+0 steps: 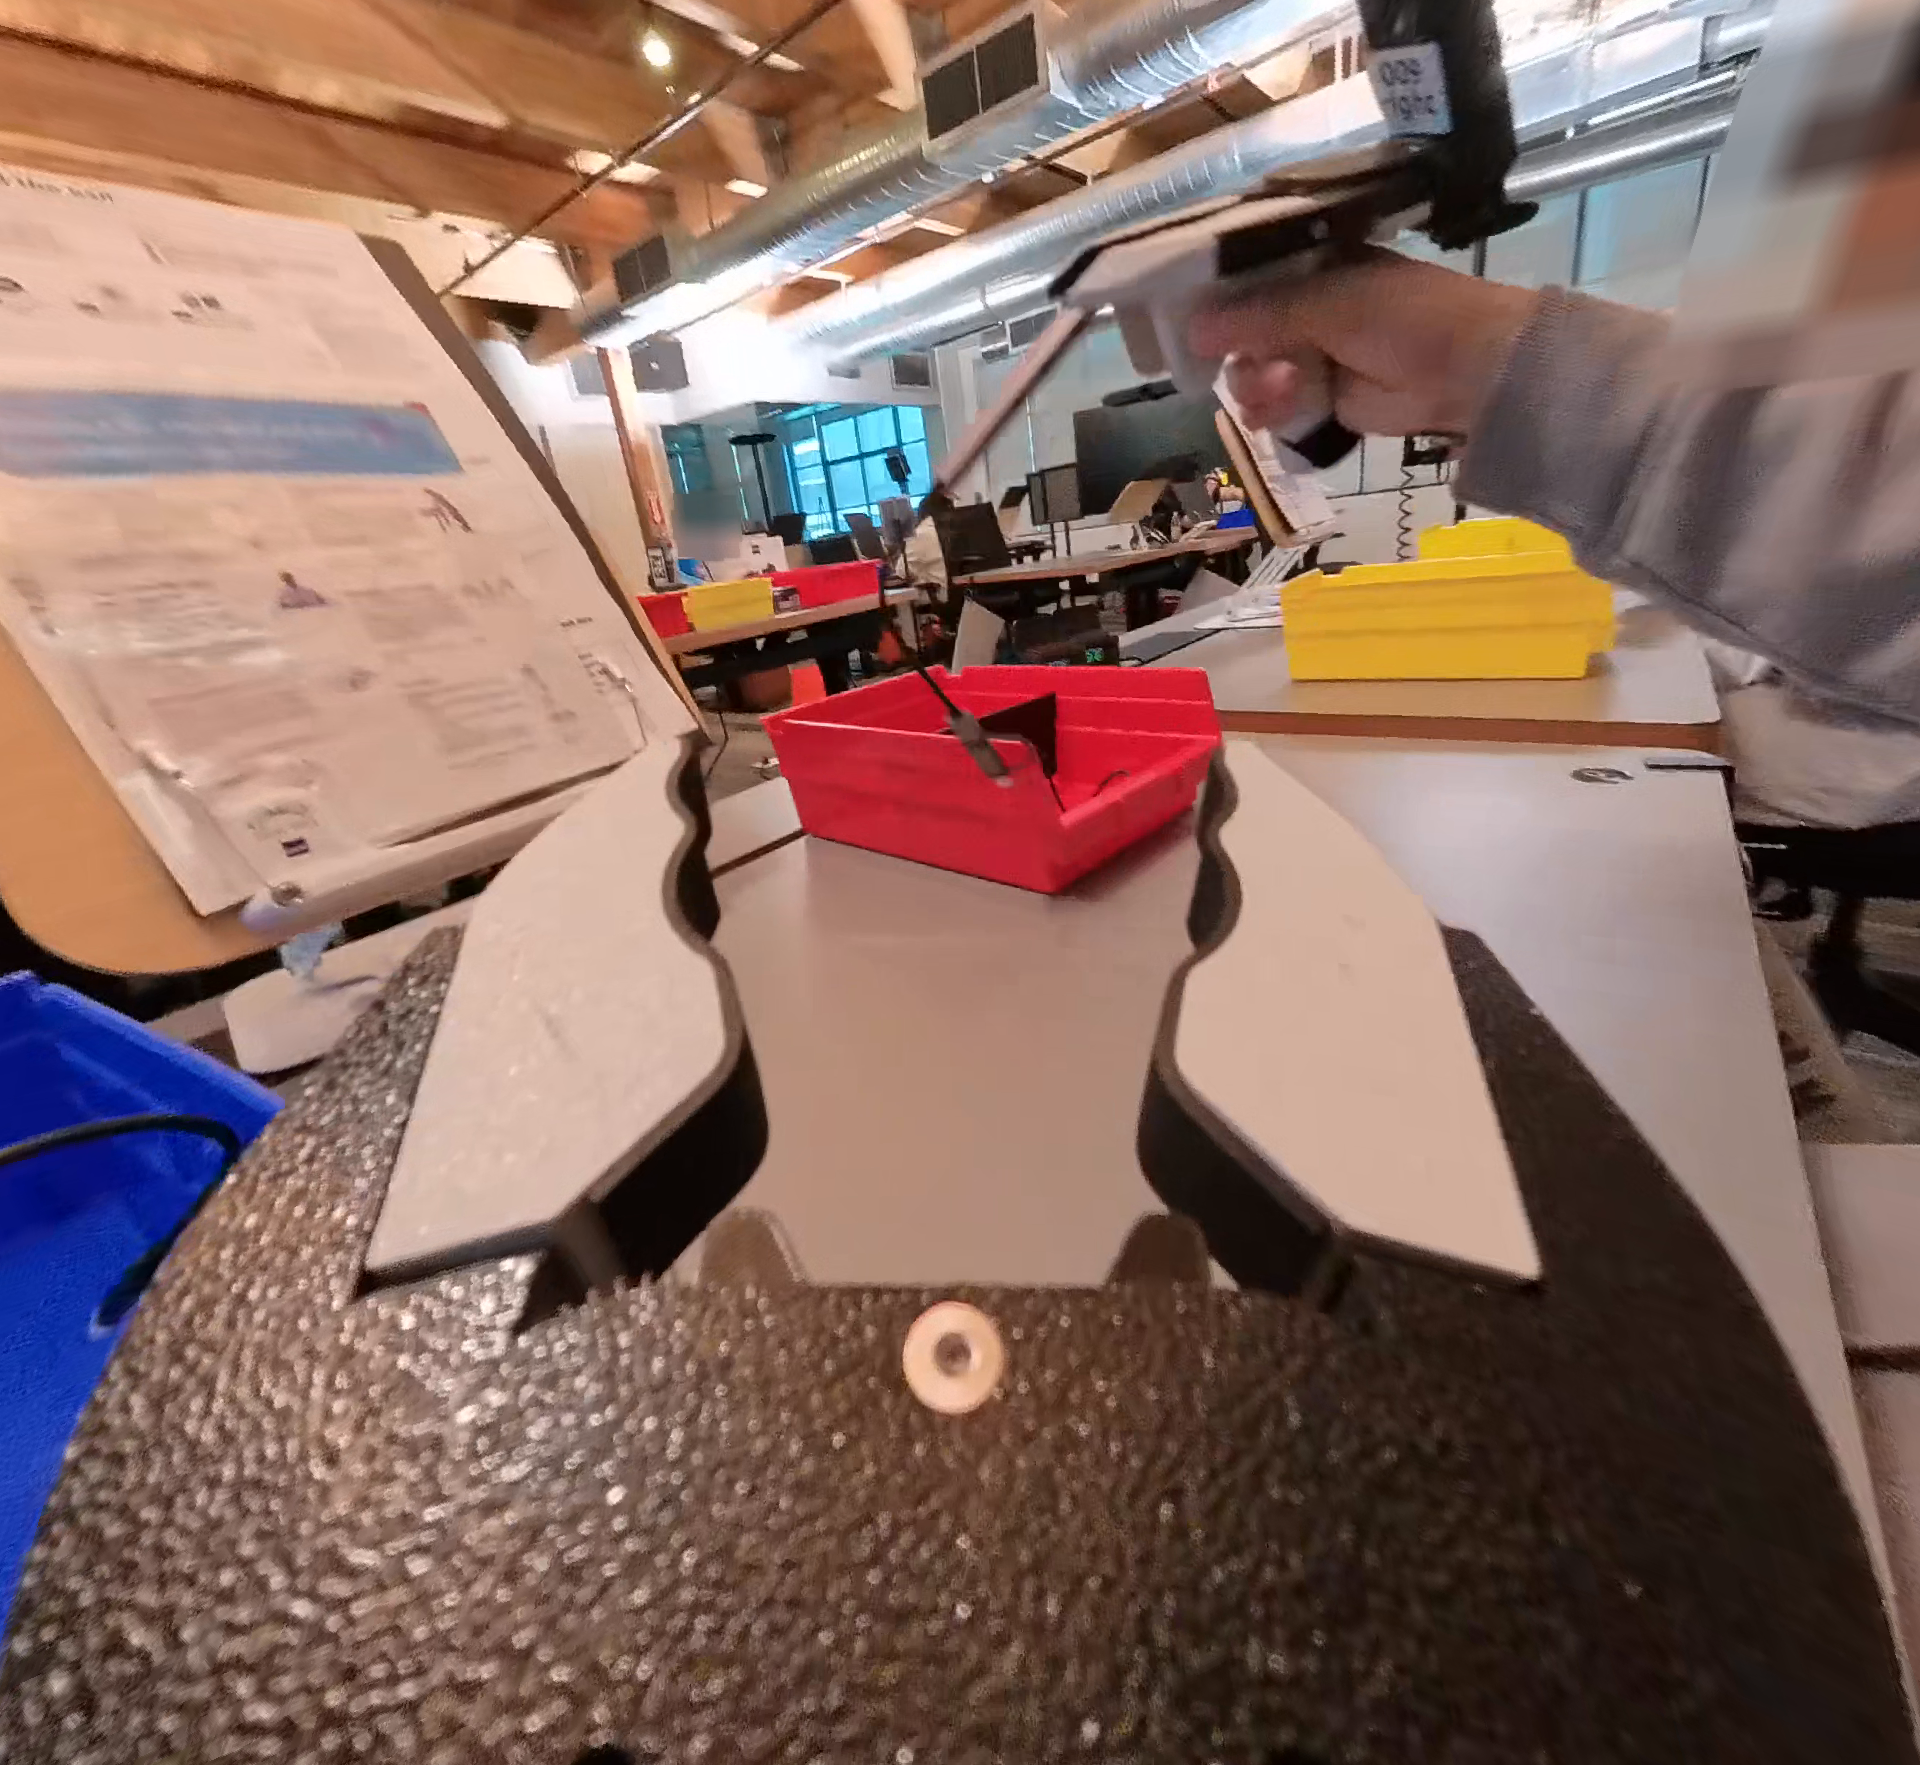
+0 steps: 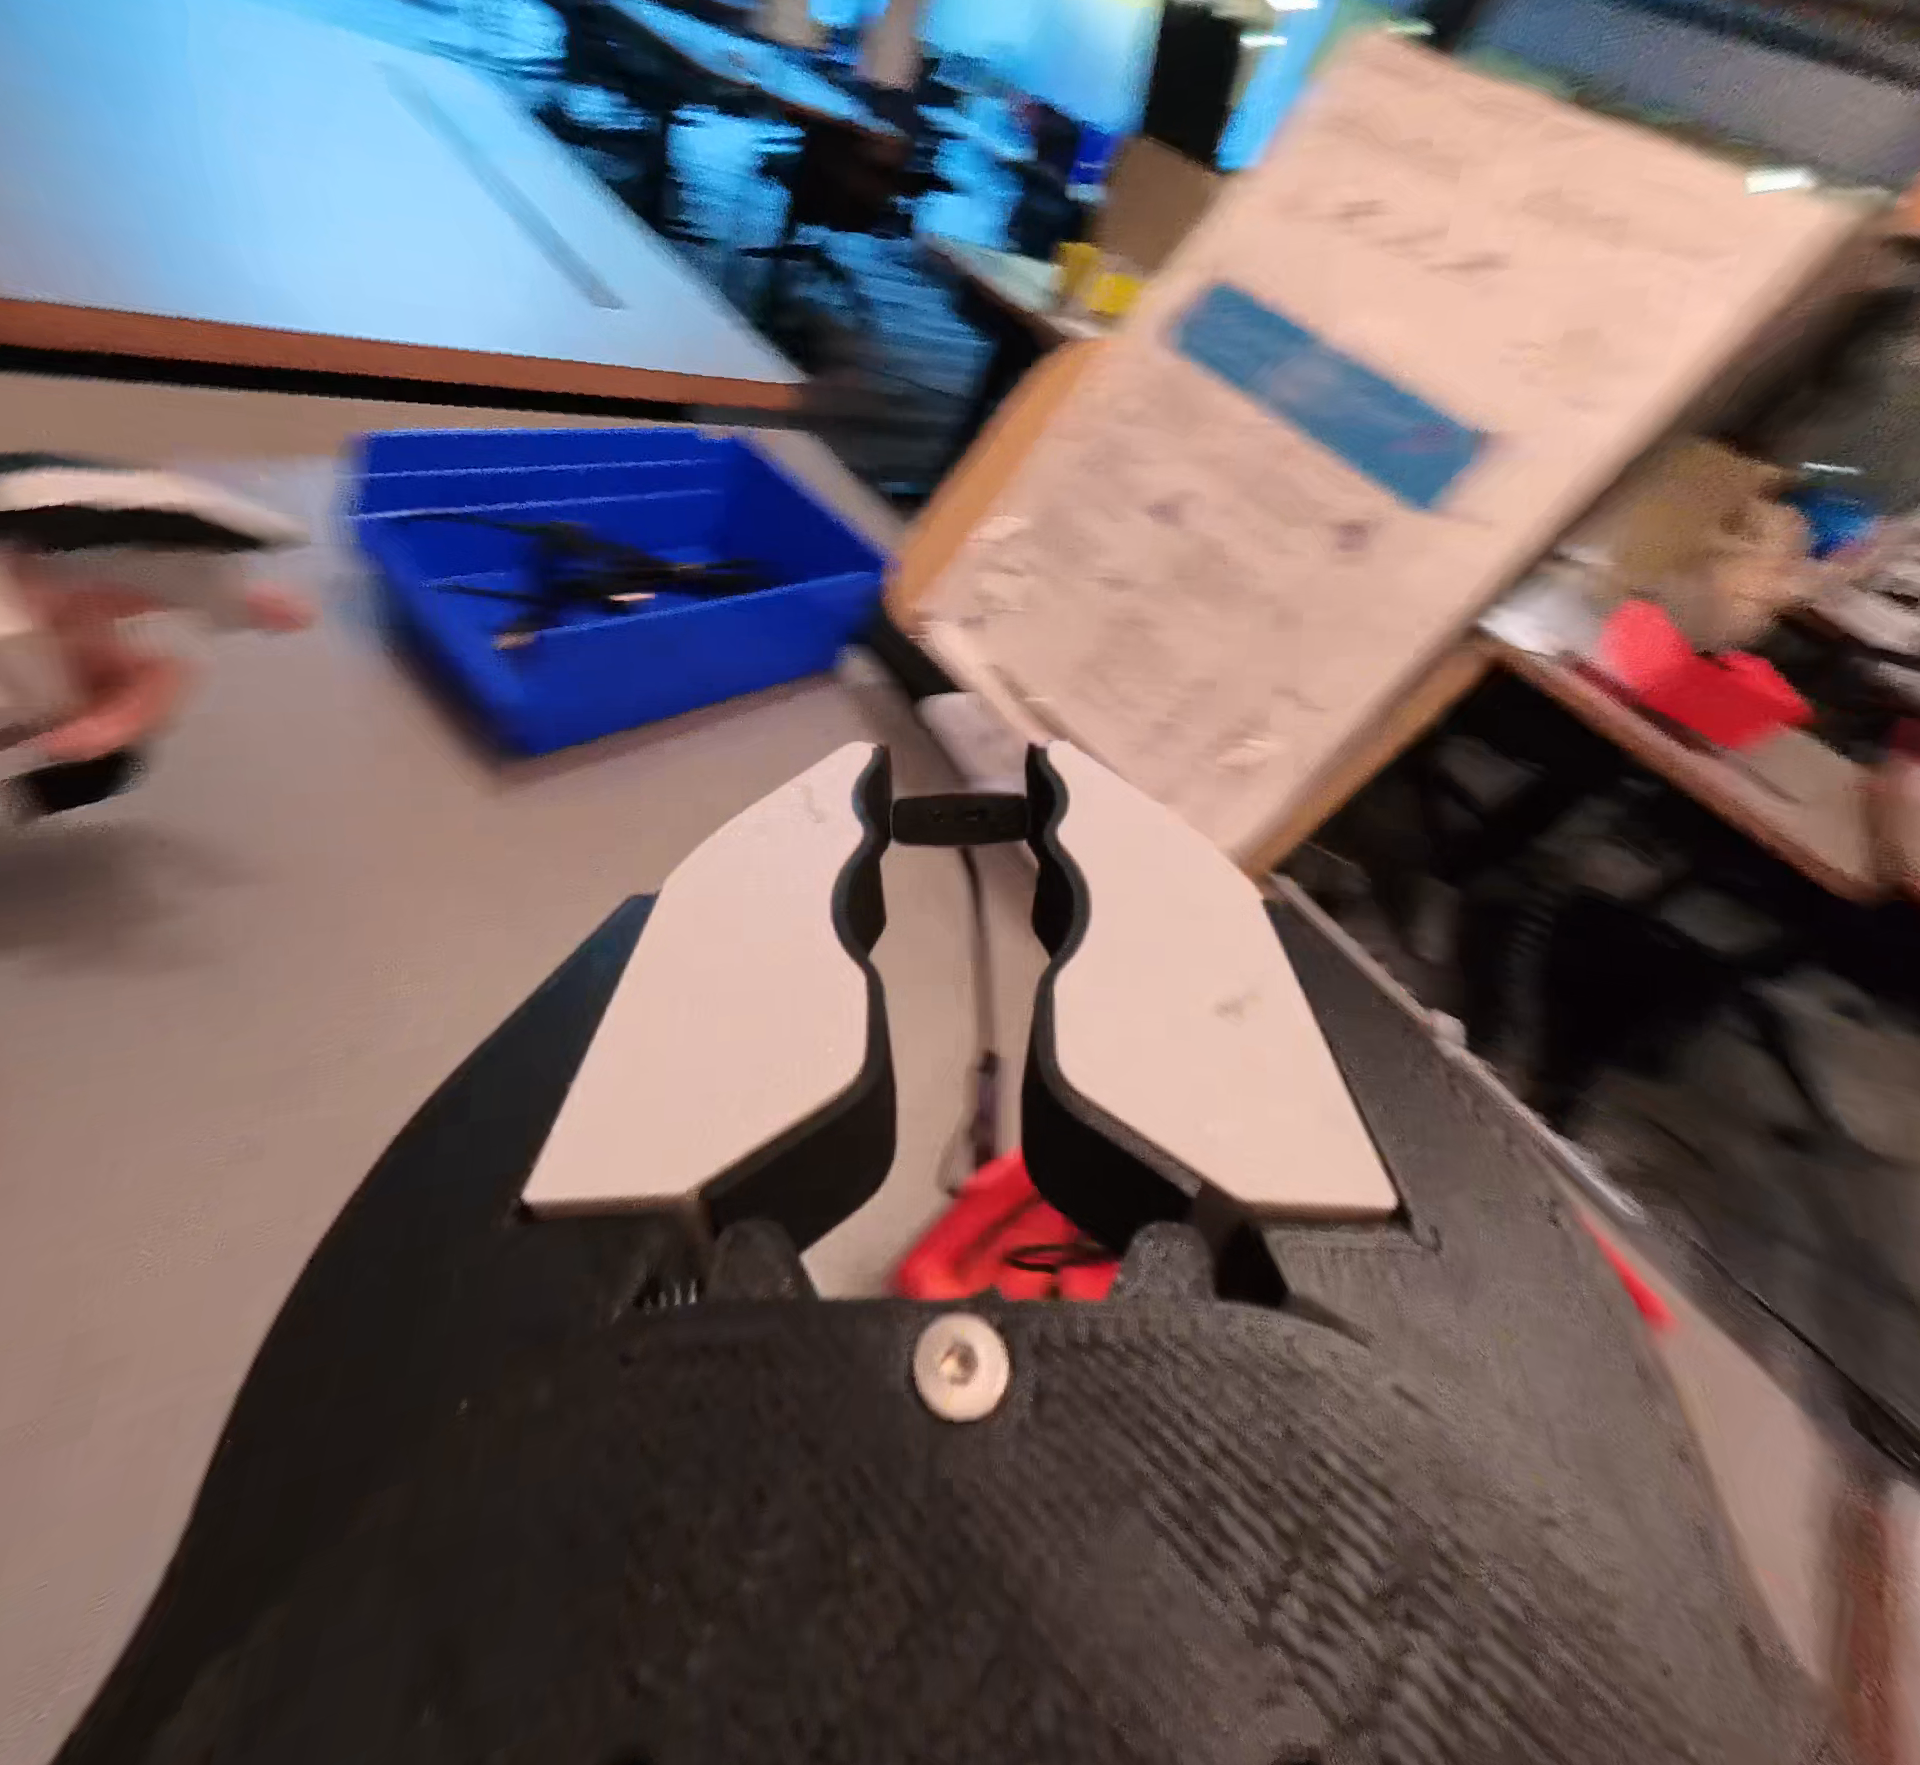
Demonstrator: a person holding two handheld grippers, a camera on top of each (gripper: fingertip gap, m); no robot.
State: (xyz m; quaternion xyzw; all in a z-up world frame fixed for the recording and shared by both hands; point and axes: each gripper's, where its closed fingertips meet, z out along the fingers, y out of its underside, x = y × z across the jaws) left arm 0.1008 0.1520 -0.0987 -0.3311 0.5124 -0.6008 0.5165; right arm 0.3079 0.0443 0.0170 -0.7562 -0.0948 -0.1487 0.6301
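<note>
My right gripper (image 2: 958,785) is shut on the black plug (image 2: 958,820) of a thin black cable (image 2: 982,977). The cable hangs down towards a red bin (image 2: 997,1237) below the gripper. In the left wrist view, a hand holds that gripper (image 1: 966,458) high above the red bin (image 1: 935,811), and the cable's lower end (image 1: 985,751) dangles inside the bin. My left gripper (image 1: 951,765) is open and empty, low over the grey table (image 1: 935,1040), pointing at the red bin. It shows blurred at the left edge of the right wrist view (image 2: 83,635).
A blue bin (image 2: 623,572) holding several black cables sits on the table; its corner also shows in the left wrist view (image 1: 83,1196). A tilted board with printed sheets (image 1: 260,520) stands to the left. Yellow bins (image 1: 1444,614) sit on the neighbouring desk. Office desks lie behind. Tip to tip, the grippers are about 25 cm apart.
</note>
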